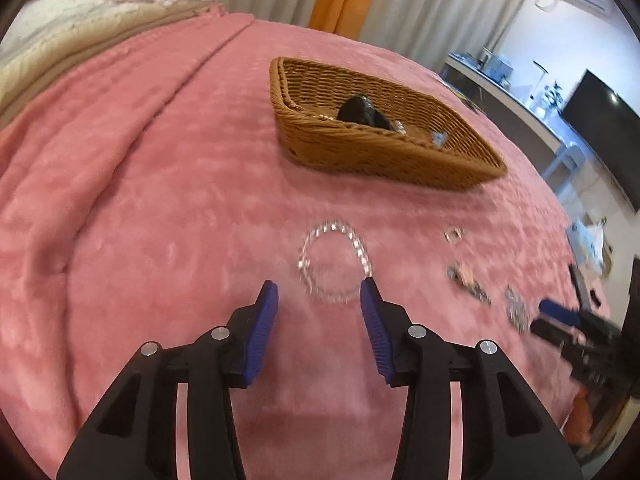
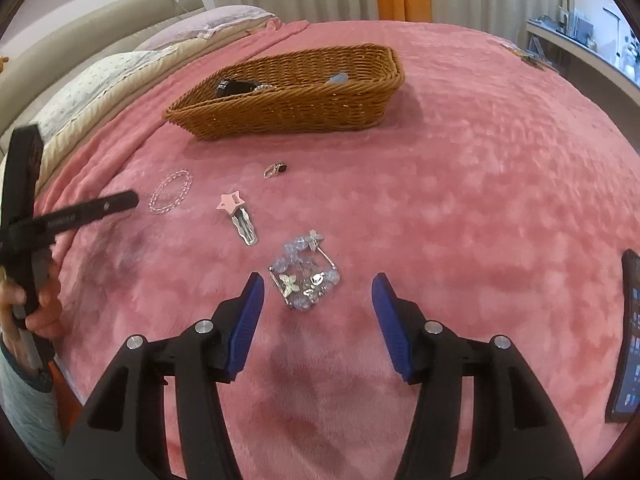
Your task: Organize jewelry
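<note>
- While your left claw [image 1: 319, 292] gapes over it, the clear beaded bracelet [image 1: 334, 262] lies ringed on the pink blanket [image 1: 160, 200].
- Your right claw [image 2: 318, 286] spreads before a butterfly-charm bracelet [image 2: 305, 276], bunched, sparkling.

Basket [image 2: 288, 108] wall hides most of contents; phone [image 2: 628, 340] cut by edge; right gripper [image 1: 560, 320] blurred.

on the blanket [image 2: 460, 160], the basket [image 2: 288, 108] lies behind the bracelet [image 2: 170, 192], star clip [image 2: 238, 216] and butterfly clip [image 2: 306, 276].
</note>
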Demonstrator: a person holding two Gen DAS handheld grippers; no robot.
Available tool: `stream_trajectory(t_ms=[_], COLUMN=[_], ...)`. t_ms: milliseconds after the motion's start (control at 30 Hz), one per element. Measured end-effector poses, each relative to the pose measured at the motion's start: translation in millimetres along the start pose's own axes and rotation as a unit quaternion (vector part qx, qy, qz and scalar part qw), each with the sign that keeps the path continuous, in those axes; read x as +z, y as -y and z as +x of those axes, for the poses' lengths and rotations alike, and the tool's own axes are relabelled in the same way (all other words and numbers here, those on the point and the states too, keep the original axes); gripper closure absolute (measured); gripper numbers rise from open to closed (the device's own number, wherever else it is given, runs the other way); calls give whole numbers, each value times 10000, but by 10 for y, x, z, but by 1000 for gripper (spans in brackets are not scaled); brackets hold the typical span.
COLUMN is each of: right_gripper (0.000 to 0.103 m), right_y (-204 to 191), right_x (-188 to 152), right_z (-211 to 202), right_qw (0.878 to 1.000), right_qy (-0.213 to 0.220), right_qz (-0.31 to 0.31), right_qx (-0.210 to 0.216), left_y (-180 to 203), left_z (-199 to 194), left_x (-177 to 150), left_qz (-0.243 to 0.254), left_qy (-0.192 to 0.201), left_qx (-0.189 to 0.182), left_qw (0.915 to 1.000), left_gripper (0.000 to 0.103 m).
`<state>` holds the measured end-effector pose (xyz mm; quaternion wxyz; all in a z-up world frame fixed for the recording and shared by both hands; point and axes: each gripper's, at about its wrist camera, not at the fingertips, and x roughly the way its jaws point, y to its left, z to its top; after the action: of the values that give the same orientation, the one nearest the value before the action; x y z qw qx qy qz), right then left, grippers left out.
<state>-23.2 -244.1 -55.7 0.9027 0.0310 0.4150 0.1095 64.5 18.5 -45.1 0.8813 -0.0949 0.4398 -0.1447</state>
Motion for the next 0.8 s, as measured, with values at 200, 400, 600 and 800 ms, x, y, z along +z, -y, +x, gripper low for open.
stream_trajectory(t_ms=[200, 400, 600, 800], right_gripper=[50, 55, 82, 99], right_y=[-69, -201, -303, -348], right_x=[61, 89, 19, 41], right_z=[207, 316, 215, -37], right_qw=[9997, 9979, 9982, 9986], right_qy=[-150, -56, 106, 391], right_qz=[-15, -191, -419, -363], right_qx=[-201, -619, -414, -71], left_y=[134, 295, 407, 494], left_z=[289, 360, 282, -12], left_x=[99, 69, -31, -156], left_qz=[271, 746, 1062, 1112], left_qy=[-95, -113, -77, 318], left_qx=[578, 1037, 747, 105], left_qw=[9979, 9917, 9915, 9932], left_gripper=[61, 71, 97, 97])
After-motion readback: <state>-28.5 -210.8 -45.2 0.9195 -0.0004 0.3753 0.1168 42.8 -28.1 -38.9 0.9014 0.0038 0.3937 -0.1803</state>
